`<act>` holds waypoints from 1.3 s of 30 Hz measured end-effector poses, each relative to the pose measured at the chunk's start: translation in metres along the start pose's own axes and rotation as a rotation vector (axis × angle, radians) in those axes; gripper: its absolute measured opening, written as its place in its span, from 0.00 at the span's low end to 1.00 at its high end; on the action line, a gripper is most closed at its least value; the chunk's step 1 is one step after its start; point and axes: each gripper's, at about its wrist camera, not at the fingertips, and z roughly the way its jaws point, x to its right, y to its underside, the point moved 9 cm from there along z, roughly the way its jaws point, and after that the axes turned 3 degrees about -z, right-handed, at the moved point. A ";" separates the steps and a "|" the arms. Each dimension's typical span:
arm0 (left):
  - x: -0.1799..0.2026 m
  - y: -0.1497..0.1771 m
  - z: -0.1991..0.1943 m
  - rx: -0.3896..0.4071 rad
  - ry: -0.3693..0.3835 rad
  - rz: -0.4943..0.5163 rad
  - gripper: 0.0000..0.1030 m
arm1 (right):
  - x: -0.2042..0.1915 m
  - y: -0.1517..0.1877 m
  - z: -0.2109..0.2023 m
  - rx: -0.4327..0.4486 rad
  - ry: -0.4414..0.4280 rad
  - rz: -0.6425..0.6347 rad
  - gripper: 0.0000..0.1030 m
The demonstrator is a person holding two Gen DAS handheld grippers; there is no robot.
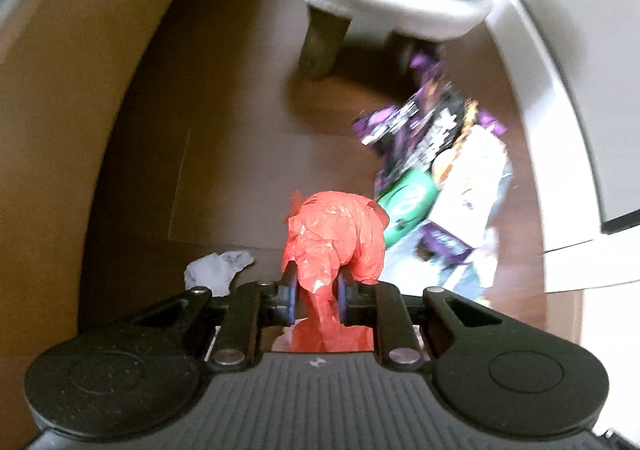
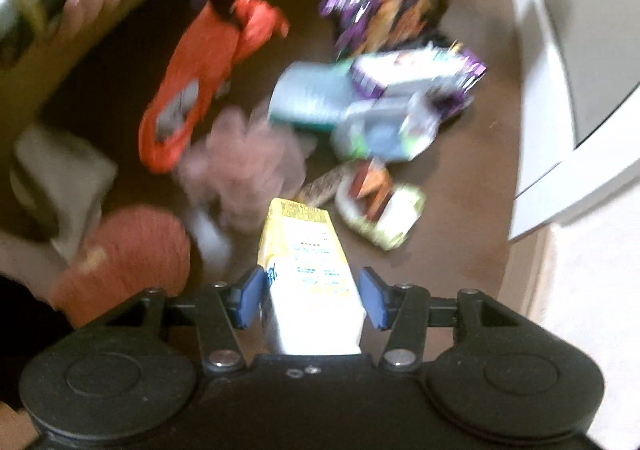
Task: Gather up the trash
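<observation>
My left gripper (image 1: 317, 292) is shut on a crumpled red plastic bag (image 1: 334, 236) and holds it above the brown floor. The bag also shows in the right wrist view (image 2: 192, 78), hanging long with its mouth open. My right gripper (image 2: 313, 296) is closed on a yellow and white carton (image 2: 308, 270), which sits between the blue pads (image 2: 250, 296). A pile of trash lies on the floor: purple snack wrappers (image 1: 424, 130), a green packet (image 1: 404, 206) and white packaging (image 2: 380, 106). The right wrist view is blurred.
A white crumpled tissue (image 1: 218, 268) lies on the floor left of the bag. A white footed stool or tub (image 1: 384, 6) stands beyond the pile. A white cabinet (image 1: 560, 130) runs along the right. Small wrappers (image 2: 380, 206) lie near the carton. A pinkish crumpled tissue (image 2: 244, 166) lies ahead.
</observation>
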 end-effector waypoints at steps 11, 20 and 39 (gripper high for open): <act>0.042 -0.039 -0.115 0.214 0.115 -0.003 0.17 | 0.054 -0.077 -0.104 0.278 0.065 0.171 0.49; 0.074 -0.073 -0.189 0.325 0.187 0.037 0.17 | 0.072 -0.127 -0.172 0.409 0.054 0.227 0.48; 0.074 -0.084 -0.189 0.331 0.242 0.027 0.17 | 0.091 -0.092 -0.083 0.140 0.023 0.219 0.04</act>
